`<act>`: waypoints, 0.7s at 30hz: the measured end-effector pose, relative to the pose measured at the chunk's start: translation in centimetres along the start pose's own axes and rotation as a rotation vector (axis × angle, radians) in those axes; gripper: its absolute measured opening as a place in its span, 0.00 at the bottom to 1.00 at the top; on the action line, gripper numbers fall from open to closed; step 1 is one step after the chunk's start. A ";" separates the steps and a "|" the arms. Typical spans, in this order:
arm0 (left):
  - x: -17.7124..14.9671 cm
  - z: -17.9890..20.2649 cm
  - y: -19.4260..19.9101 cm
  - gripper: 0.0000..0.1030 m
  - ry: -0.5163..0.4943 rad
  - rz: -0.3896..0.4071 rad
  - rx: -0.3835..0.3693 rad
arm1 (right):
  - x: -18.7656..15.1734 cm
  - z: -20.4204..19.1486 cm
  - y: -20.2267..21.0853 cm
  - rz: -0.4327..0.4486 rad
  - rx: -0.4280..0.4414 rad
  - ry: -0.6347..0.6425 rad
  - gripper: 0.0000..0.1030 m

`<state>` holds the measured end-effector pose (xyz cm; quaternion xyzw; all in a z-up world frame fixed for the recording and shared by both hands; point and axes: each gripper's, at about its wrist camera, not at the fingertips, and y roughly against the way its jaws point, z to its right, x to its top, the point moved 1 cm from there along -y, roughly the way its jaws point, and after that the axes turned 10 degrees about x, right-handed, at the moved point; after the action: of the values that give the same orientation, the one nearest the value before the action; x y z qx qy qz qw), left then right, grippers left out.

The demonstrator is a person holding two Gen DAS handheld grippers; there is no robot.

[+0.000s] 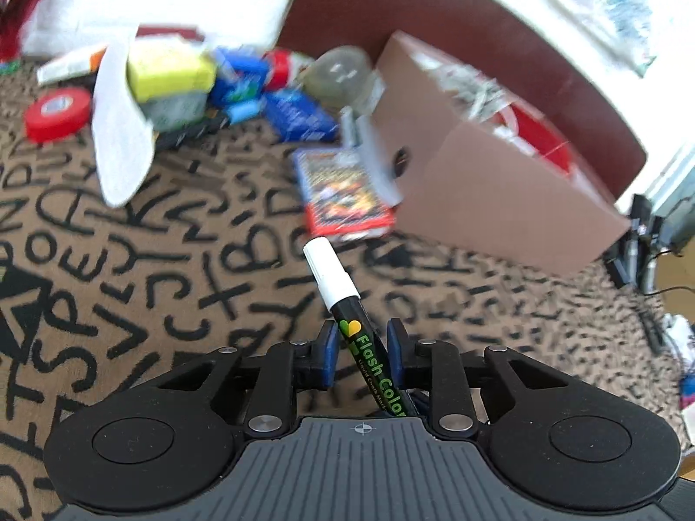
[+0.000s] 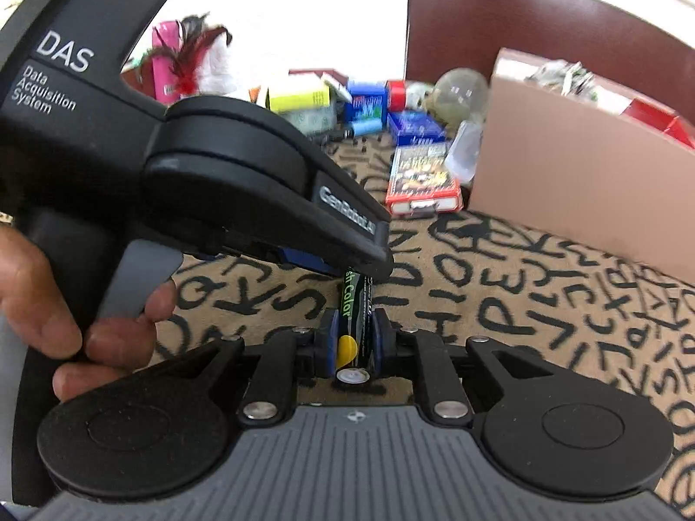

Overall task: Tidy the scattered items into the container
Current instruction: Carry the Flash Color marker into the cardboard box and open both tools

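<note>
A black chalk marker [image 1: 347, 312] with a white cap is held between both grippers above the letter-patterned cloth. My left gripper [image 1: 362, 338] has its pads a little wider than the marker's body, which runs slanted between them; contact is unclear. My right gripper [image 2: 355, 338] is shut on the marker [image 2: 354, 330] near its tail end. The left gripper's body [image 2: 217, 165] fills the left of the right wrist view, over the marker's front. The brown cardboard box [image 1: 499, 191] stands ahead to the right, and also shows in the right wrist view [image 2: 577, 165], with items inside.
Scattered items lie at the far side: a red-edged card pack [image 1: 343, 193], blue boxes [image 1: 295, 113], a yellow-green box [image 1: 169, 69], a red tape roll [image 1: 56, 113], a clear globe [image 1: 339, 76], white cloth [image 1: 121, 130]. A dark red chair [image 2: 543, 17] stands behind the box.
</note>
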<state>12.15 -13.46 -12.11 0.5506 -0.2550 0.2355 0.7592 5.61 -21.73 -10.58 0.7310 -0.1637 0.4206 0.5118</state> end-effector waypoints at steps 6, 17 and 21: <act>2.6 4.8 3.7 0.20 -0.055 0.134 -0.065 | 1.9 1.0 5.2 0.122 -0.047 0.007 0.17; 11.0 13.9 2.5 0.20 -0.101 0.222 -0.203 | 7.7 7.4 10.0 0.276 -0.191 0.057 0.17; 14.2 16.9 -0.1 0.21 -0.128 0.222 -0.222 | 10.0 11.1 9.6 0.303 -0.238 0.039 0.17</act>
<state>20.82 -28.54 1.43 0.4458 -0.3867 0.2528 0.7667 10.06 -33.68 1.69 0.6239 -0.3105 0.4847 0.5286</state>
